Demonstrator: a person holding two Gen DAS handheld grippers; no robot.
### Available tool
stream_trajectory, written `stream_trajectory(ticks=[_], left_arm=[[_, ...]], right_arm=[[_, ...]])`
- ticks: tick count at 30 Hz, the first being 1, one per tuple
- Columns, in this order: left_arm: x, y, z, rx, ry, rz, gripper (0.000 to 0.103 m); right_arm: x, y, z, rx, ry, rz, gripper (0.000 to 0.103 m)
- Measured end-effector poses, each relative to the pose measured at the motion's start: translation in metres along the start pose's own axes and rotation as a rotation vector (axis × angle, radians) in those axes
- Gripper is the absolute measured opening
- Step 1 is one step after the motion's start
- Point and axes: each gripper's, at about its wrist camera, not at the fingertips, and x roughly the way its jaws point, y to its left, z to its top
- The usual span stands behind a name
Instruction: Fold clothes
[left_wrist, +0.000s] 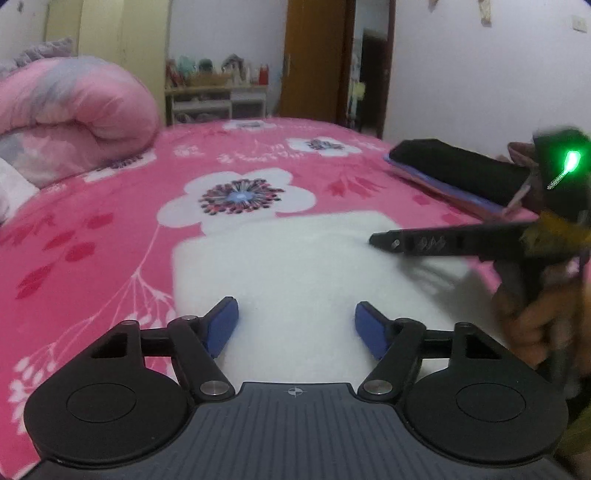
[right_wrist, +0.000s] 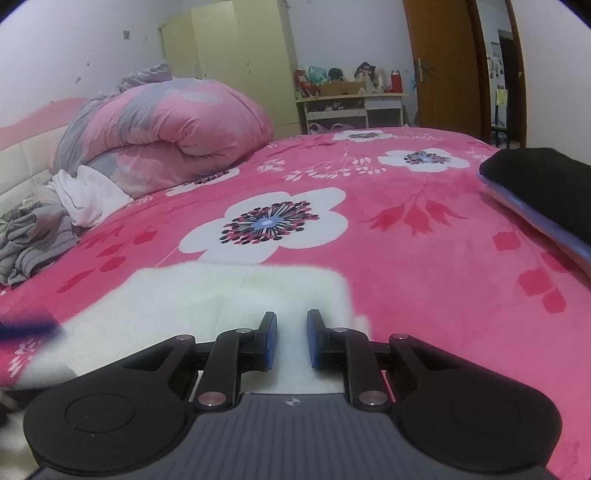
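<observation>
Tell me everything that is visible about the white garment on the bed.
The white garment looks soft and fluffy, like fleece, with no print. It lies flat on the pink flowered bedspread, folded to a roughly rectangular shape, at the near edge of the bed. The left gripper stands open over it, pads apart. The right gripper is nearly shut, with white fabric showing in the narrow gap; whether it pinches it is unclear.

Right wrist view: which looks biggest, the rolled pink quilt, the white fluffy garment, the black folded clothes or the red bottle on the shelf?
As they look in this view:
1. rolled pink quilt
2. white fluffy garment, though its nearness to the camera swells it
3. black folded clothes, cut off by the frame edge
4. red bottle, far away and tiny
</observation>
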Motion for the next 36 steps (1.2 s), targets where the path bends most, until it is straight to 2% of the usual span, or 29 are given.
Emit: stream_trajectory(ticks=[1,5,10,11,13,15,18,20,24,26,28,30,36], left_arm=[[-0.002,-0.004,-0.002,0.031,-0.009,0.013,0.072],[-0.005,-0.002,0.006,0.038,0.009,0.011,0.07],[-0.011,0.003,0.029,0.043,-0.05,0.024,0.067],[-0.005,0.002,0.03,0.042,-0.033,0.027,0.067],[0.02,0.004,0.023,0.012,0.07,0.009,0.069],[0.022,0.007,0.011,0.008,0.041,-0.001,0.07],[0.019,0.011,0.015,0.004,0.052,-0.016,0.07],[0.018,0.013,0.021,0.007,0.051,-0.021,0.069],[0.019,0.018,0.044,0.026,-0.024,0.007,0.068],[0.035,0.022,0.049,0.002,0.013,0.006,0.069],[0.067,0.027,0.039,-0.031,0.158,-0.007,0.07],[0.069,0.033,0.032,-0.052,0.147,-0.03,0.071],[0.062,0.034,0.048,-0.041,0.153,-0.022,0.069]], right_arm=[[0.0,-0.002,0.0,0.011,0.0,0.007,0.018],[0.0,-0.006,0.0,0.034,-0.005,0.026,0.018],[-0.001,-0.007,-0.001,0.045,-0.008,0.031,0.018],[-0.001,-0.006,-0.001,0.045,-0.008,0.03,0.018],[-0.001,-0.006,-0.001,0.044,-0.008,0.03,0.018],[0.0,-0.005,-0.001,0.045,-0.008,0.03,0.018],[-0.001,-0.004,-0.002,0.041,-0.01,0.028,0.018],[-0.002,-0.004,-0.002,0.042,-0.01,0.028,0.018],[-0.002,-0.004,-0.002,0.043,-0.01,0.028,0.018],[-0.002,-0.004,-0.002,0.04,-0.01,0.027,0.018],[-0.002,-0.004,-0.002,0.038,-0.009,0.025,0.018],[-0.002,-0.003,-0.002,0.036,-0.009,0.024,0.019],[-0.003,-0.002,-0.002,0.03,-0.009,0.02,0.019]])
